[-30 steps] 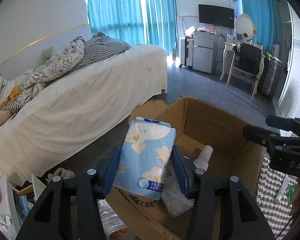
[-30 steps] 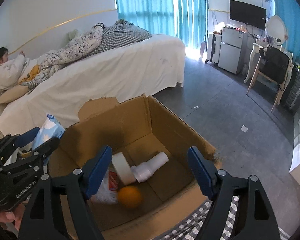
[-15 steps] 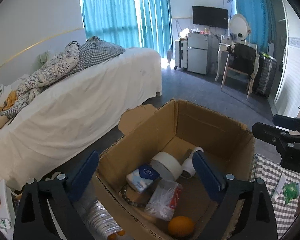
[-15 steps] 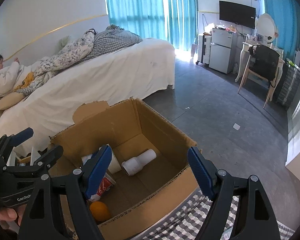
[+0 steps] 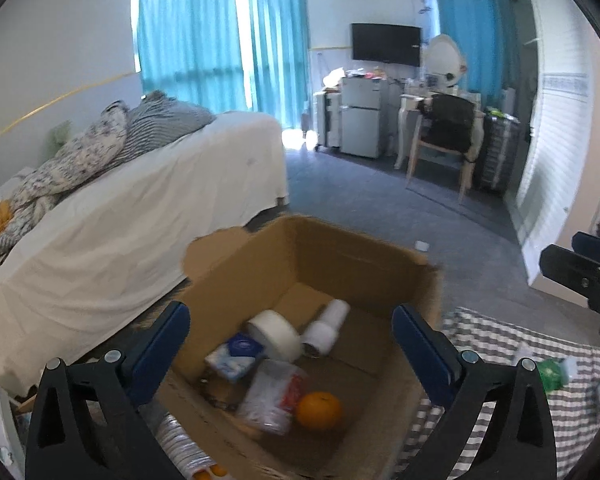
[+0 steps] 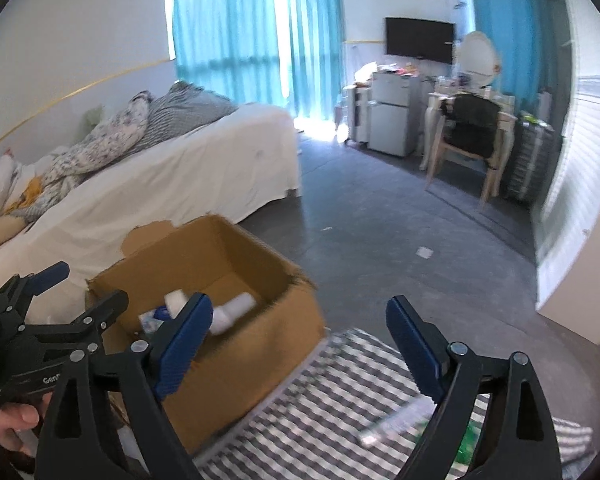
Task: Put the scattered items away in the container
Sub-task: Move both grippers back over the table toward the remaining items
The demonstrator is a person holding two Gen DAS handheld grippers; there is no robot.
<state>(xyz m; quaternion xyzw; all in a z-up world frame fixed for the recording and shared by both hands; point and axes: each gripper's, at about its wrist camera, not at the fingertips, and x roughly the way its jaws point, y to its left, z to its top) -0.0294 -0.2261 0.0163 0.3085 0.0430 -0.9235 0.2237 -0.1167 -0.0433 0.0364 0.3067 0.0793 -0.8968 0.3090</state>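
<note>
Both views are smeared by motion, so the small things on the checked cloth (image 6: 340, 400) at the lower right of the right wrist view are only a green and white blur, and what they are cannot be told. In the left wrist view the near wall of the cardboard box (image 5: 364, 264) is cut off by the bottom edge of the frame, and a ribbed silvery object (image 5: 180, 446) at the lower left is half hidden behind the box corner. The left gripper (image 5: 290, 334) stands wide open and empty, its blue pads framing the box interior at the lower centre of the frame; inside lie a blue tissue pack (image 5: 236, 356), a roll of white tape (image 5: 274, 334), a white bottle (image 5: 326, 326), a clear plastic bag (image 5: 274, 396) and an orange (image 5: 319, 410), all below and between the pads. The right gripper (image 6: 300, 340) is also wide open and holds nothing; the box sits at its lower left, its left pad overlapping the box wall, and the cloth lies under its right pad. Only the left wrist view shows the orange and the bag; the right wrist view sees just the tissue pack, tape and bottle over the rim, plus the left gripper from the side at the left edge. A white bed (image 6: 180, 184) fills the upper left behind the box.
</note>
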